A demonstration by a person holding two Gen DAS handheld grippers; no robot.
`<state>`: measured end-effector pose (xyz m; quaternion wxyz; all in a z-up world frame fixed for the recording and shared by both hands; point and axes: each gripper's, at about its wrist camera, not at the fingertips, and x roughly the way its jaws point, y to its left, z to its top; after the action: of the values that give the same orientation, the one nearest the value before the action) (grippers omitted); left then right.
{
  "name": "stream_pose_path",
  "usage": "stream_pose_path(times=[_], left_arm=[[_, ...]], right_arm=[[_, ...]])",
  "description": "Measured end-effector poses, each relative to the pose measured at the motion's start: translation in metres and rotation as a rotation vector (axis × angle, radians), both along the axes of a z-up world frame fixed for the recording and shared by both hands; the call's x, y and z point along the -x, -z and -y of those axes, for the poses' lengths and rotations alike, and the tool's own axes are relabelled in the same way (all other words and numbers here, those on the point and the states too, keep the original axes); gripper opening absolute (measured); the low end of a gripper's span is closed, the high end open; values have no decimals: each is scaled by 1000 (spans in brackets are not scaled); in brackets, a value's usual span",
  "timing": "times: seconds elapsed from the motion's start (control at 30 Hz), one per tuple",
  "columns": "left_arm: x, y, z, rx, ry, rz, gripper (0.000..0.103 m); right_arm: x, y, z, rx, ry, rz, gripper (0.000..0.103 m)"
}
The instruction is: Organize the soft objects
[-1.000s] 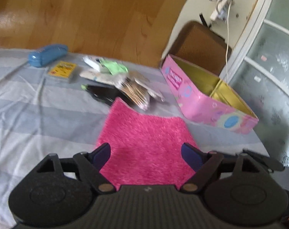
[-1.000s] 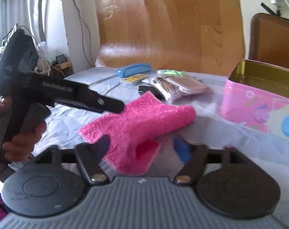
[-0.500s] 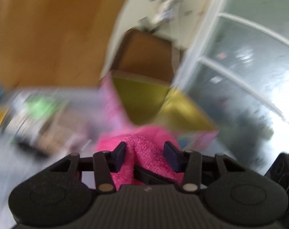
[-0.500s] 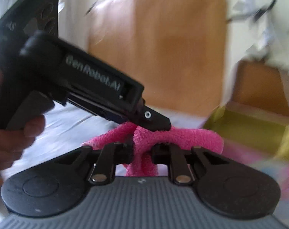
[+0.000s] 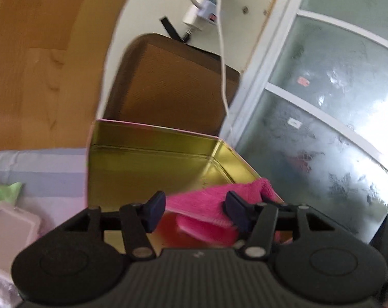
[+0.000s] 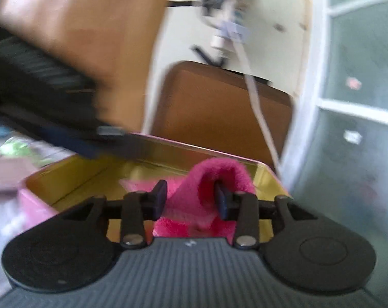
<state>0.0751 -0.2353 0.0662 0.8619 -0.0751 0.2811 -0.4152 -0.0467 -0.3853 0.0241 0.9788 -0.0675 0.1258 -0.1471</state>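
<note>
Both grippers' fingers point(image 5: 156, 206) just parted, pink towel point(image 6: 214, 179) loose between, over tin point(image 5: 152, 138).

Window glare point(image 5: 373, 118); motion blur, fisheye bending

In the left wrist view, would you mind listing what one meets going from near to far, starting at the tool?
Left tool → pink towel → gold inside of the pink tin → brown chair back → white plug and cable on the wall.
</note>
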Motion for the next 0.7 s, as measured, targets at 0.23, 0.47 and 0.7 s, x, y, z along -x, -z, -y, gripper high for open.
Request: stream_pose_path(times=[0.23,0.47,0.7], left_arm=[[12,-5,-59,7,-83,47,63],[28,7,-147,-18,-253,71,66],[32,51,-229,-134,-465,34,66]], right_arm=[[11,-13,32,-212,14,-15,52],[45,-39,-4,-330,-132,83,51],[29,-18,-102,-319,-438,-87,45]])
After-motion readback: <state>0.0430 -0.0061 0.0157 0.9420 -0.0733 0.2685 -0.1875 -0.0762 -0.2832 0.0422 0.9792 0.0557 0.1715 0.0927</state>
